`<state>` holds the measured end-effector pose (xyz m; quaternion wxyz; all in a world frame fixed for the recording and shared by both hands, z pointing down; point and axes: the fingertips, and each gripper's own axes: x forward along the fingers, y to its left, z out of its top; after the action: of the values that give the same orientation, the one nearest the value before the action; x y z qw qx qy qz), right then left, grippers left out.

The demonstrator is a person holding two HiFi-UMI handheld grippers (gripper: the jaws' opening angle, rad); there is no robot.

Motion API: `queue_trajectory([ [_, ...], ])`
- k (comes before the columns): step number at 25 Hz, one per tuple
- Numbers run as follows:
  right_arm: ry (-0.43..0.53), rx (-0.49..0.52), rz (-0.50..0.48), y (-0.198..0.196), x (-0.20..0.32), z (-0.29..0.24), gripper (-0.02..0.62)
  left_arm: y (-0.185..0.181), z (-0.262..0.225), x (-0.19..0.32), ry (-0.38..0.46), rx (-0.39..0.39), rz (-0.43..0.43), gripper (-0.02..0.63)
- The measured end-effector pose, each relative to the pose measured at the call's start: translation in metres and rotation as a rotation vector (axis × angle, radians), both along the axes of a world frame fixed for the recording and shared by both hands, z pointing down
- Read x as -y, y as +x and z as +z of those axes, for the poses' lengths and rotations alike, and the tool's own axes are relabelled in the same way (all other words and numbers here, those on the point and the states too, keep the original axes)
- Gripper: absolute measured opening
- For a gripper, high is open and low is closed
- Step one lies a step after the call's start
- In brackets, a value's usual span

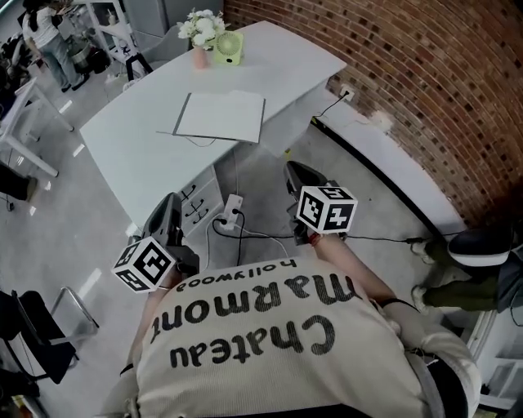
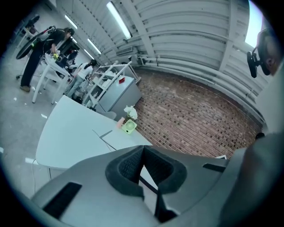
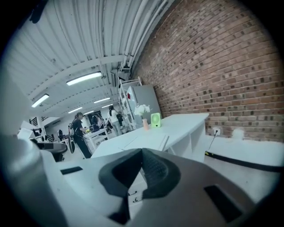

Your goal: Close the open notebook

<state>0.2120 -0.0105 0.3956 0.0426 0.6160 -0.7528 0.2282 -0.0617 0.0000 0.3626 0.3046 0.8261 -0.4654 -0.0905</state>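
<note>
There is one notebook, one white table, one green fan and one pink vase of flowers. Grippers number two — the left gripper and the right gripper — and the floor has one power strip. The brick wall carries one wall socket; the people far off are too small to count surely.
</note>
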Motion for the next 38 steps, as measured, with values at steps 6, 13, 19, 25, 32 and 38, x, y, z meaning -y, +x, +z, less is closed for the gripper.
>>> queue_trajectory([
  [6, -0.145, 0.085, 0.013, 0.008, 0.002, 0.058, 0.003, 0.005, 0.015, 0.007, -0.045, 0.026, -0.016, 0.002],
  [13, -0.201, 0.195, -0.016, -0.006, 0.026, 0.09, 0.134, -0.001, 0.035, 0.04, -0.074, 0.027, -0.023, 0.002],
  [19, -0.267, 0.383, 0.059, 0.0, 0.067, 0.115, 0.221, -0.004, 0.044, 0.087, -0.109, 0.023, -0.014, 0.002],
  [25, -0.289, 0.554, 0.129, 0.002, 0.118, 0.134, 0.255, -0.018, 0.051, 0.135, -0.133, 0.044, -0.028, 0.002],
  [32, -0.308, 0.663, 0.16, 0.001, 0.172, 0.153, 0.264, -0.025, 0.061, 0.181, -0.156, 0.067, -0.026, 0.002],
  [38, -0.33, 0.713, 0.2, 0.002, 0.211, 0.166, 0.296, -0.027, 0.068, 0.216, -0.185, 0.093, 0.002, 0.002],
])
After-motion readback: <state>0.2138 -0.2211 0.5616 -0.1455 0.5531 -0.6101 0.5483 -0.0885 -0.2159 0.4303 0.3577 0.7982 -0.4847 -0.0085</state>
